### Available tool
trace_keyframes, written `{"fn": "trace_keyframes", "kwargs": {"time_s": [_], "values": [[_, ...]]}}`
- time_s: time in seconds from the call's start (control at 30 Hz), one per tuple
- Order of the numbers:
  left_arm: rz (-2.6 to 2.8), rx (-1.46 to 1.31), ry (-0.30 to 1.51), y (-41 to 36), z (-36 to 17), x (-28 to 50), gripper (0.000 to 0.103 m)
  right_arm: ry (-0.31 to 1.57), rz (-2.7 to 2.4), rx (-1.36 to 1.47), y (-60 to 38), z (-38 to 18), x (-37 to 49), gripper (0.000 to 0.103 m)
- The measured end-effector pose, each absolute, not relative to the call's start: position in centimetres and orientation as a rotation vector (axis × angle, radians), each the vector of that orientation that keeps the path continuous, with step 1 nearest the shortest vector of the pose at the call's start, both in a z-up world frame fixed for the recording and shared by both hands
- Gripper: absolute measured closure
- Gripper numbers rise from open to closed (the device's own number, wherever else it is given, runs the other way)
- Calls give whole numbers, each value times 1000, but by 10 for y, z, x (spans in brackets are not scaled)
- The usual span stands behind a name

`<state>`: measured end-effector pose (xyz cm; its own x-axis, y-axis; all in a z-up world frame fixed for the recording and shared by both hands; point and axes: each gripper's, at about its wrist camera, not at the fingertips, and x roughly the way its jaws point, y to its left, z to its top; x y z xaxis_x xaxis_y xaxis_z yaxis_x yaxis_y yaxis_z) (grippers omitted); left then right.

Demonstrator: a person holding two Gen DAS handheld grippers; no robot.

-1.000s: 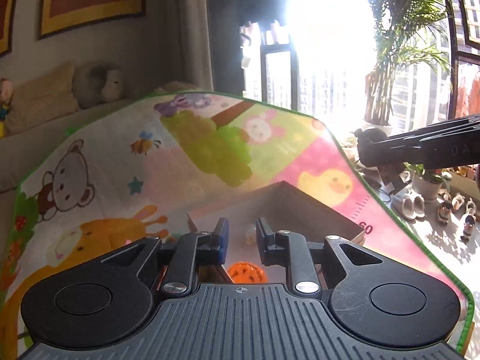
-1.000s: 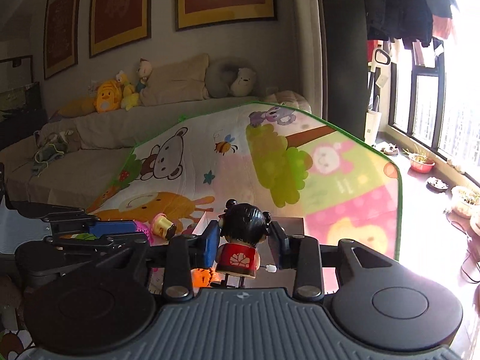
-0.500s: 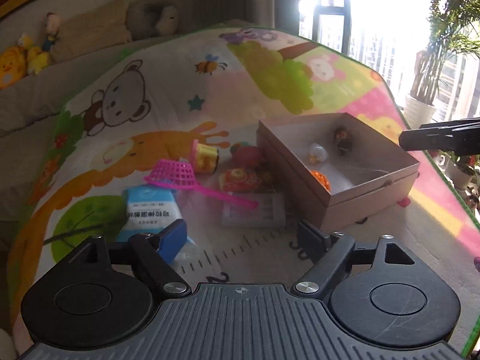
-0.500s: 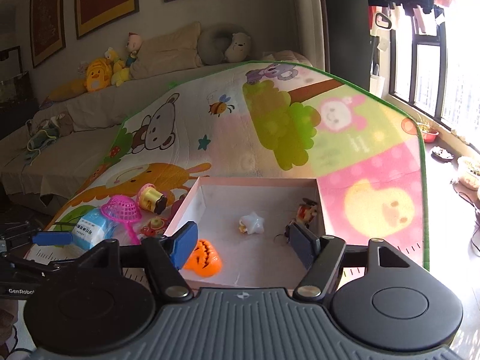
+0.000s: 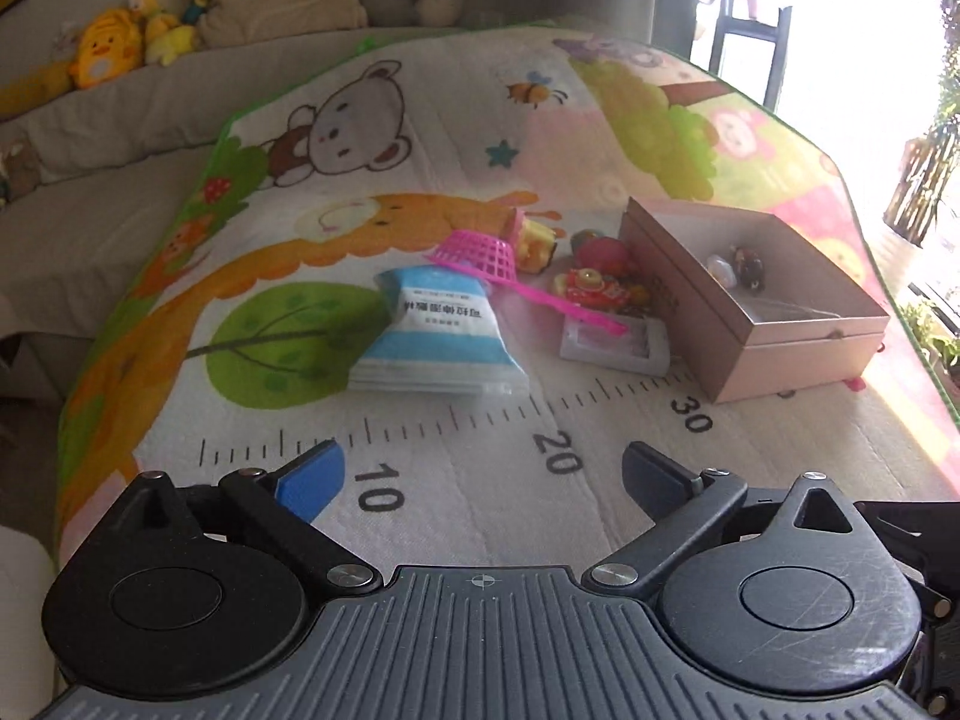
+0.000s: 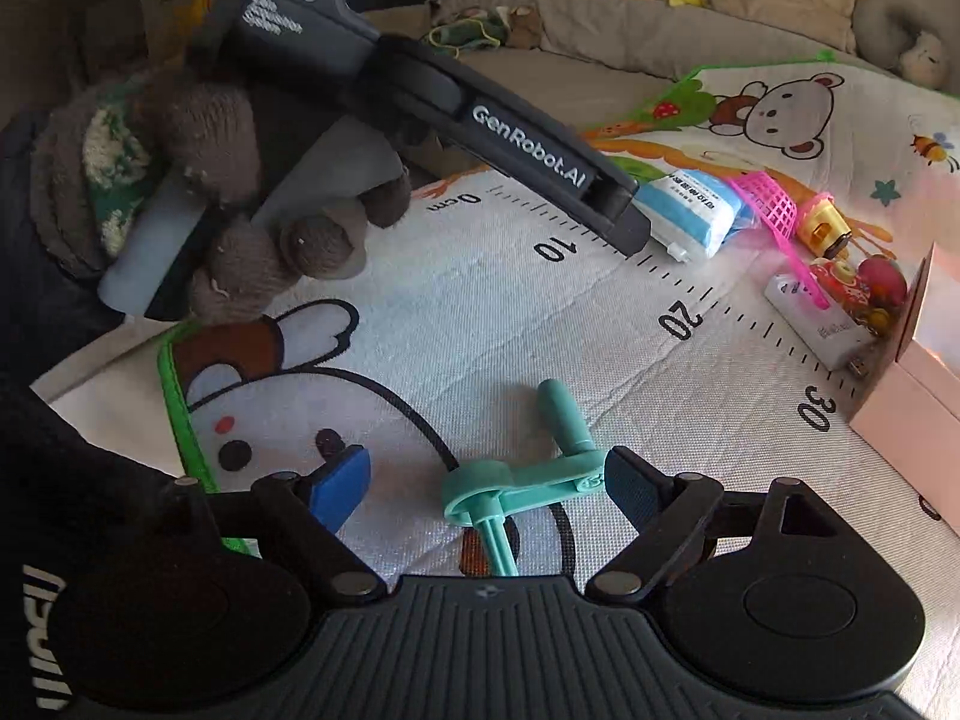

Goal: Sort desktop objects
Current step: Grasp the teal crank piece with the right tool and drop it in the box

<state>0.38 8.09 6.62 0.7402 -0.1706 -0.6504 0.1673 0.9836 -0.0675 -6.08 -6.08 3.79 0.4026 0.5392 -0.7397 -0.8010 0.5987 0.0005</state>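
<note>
**Both loads dropped, next picks lined up**

A second ago your right gripper (image 6: 486,480) was clenched on a little doll with black hair and a red dress, and your left gripper (image 5: 480,474) was shut above the open box. Both have since let go. In the left wrist view the doll (image 5: 747,261) now lies inside the cardboard box (image 5: 798,354) next to a pale round trinket (image 5: 720,269), so those pieces look sorted.

Your left fingers (image 5: 312,477) are released and opening, with nothing between them, only the bare play mat (image 5: 480,480) with its printed ruler. Ahead of them lies the blue and white packet (image 5: 432,330), and beyond it the pink net scoop (image 5: 486,255), whose handle crosses a white tray (image 5: 612,342). A yellow toy (image 5: 531,240) and a red and yellow heap of small toys (image 5: 600,282) sit just beside the box wall. All of that still waits on the mat.

Your right fingers (image 6: 339,483) are also released and opening. A teal plastic tool (image 6: 528,474) lies on the mat between them, its arm just beside the right-hand pad; I cannot tell whether the two touch, and nothing is gripped yet. In this view your gloved left hand (image 6: 228,192) holds the other gripper over the ruler marks.

The box has taken two more items and each hand seems to be starting a fresh pick: the teal tool for your right, most likely the packet for your left.
</note>
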Motion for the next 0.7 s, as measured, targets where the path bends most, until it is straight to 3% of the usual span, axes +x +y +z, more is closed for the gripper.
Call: {"fn": "trace_keyframes", "kwargs": {"time_s": [0.07,0.13,0.2,0.5,0.7], "values": [[-187,-10,718,82,64,3,1,803,831,-379,-62,31,-53,18],[-185,-10,729,81,61,3,1,805,814,-348,-70,33,-51,29],[-188,-11,741,80,57,5,1,807,783,-347,-76,38,-50,71],[-239,-12,762,65,49,2,1,798,567,-282,-128,48,-41,74],[-360,25,764,41,49,-10,1,627,437,-247,-171,117,-43,74]]}}
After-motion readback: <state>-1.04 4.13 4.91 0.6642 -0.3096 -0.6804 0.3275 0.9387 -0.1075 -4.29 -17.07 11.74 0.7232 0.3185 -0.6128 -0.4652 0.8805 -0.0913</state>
